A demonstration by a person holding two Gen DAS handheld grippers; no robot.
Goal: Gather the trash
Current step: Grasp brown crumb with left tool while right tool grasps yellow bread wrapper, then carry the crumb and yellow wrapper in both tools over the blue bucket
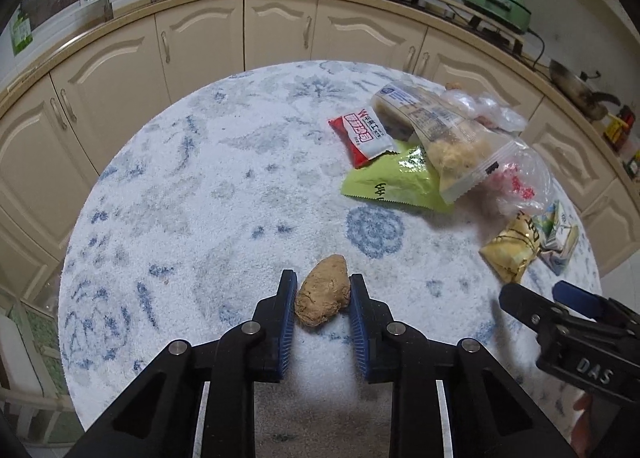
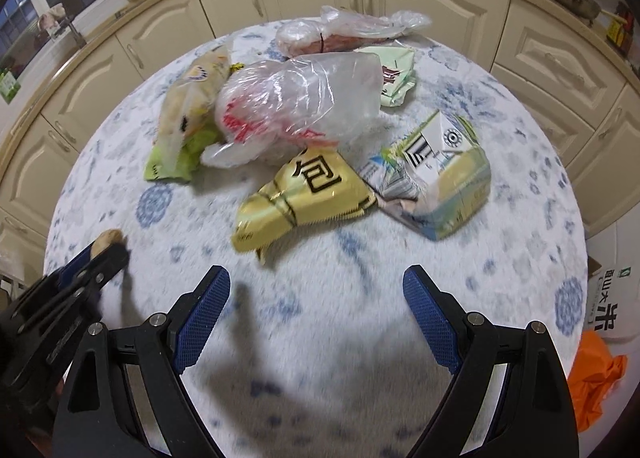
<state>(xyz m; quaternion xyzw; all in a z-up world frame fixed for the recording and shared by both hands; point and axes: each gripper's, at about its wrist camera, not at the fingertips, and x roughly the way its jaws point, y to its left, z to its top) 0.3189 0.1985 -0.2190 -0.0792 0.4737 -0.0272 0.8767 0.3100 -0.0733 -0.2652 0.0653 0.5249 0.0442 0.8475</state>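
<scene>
Two grippers over the round table (image 1: 200, 185): the left gripper (image 1: 323, 300) pinches a brown lump (image 1: 322, 300) at the near edge, while the right gripper (image 2: 316, 314) gapes empty before the yellow wrapper (image 2: 304, 197).

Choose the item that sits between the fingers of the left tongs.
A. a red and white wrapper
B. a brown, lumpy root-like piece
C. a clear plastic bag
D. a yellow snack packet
B: in the left wrist view the brown lumpy piece sits between the blue pads of the left tongs, while the packets lie farther off on the table.
</scene>
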